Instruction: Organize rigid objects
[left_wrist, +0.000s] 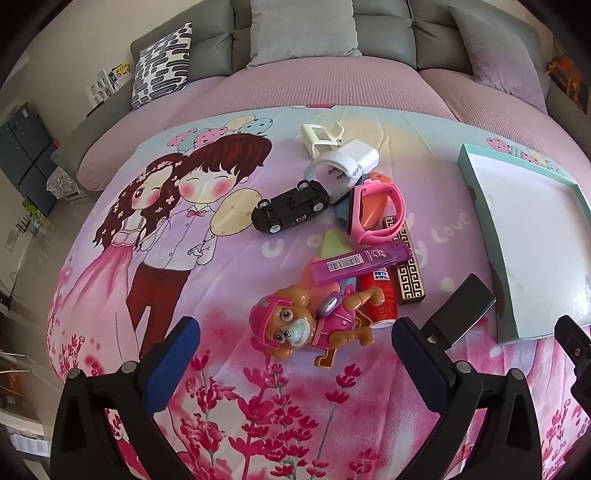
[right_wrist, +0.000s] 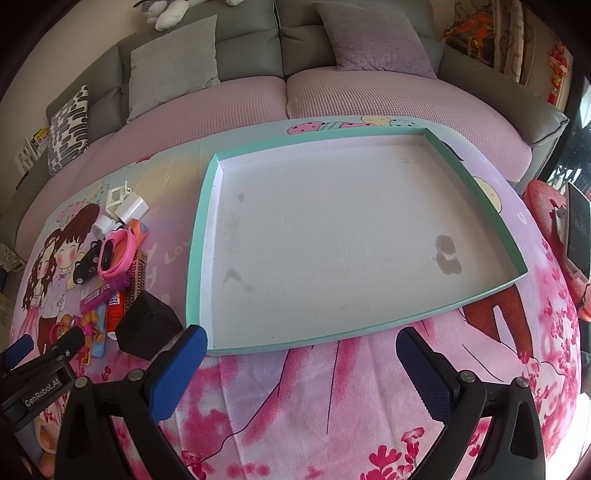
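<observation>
Jaws of both grippers stand wide apart, gripping nothing: the left gripper (left_wrist: 295, 354) hovers over a pink plastic pup figure (left_wrist: 306, 325) lying on its back, head toward the left, long axis running left to right. Behind it a translucent purple case (left_wrist: 360, 264) lies nearly crosswise, and a black toy car (left_wrist: 290, 205) rests belly-up. The right gripper (right_wrist: 301, 363) faces a shallow, teal-rimmed cardboard tray (right_wrist: 201, 236) with a stained white floor, on the printed blanket (right_wrist: 295, 406).
</observation>
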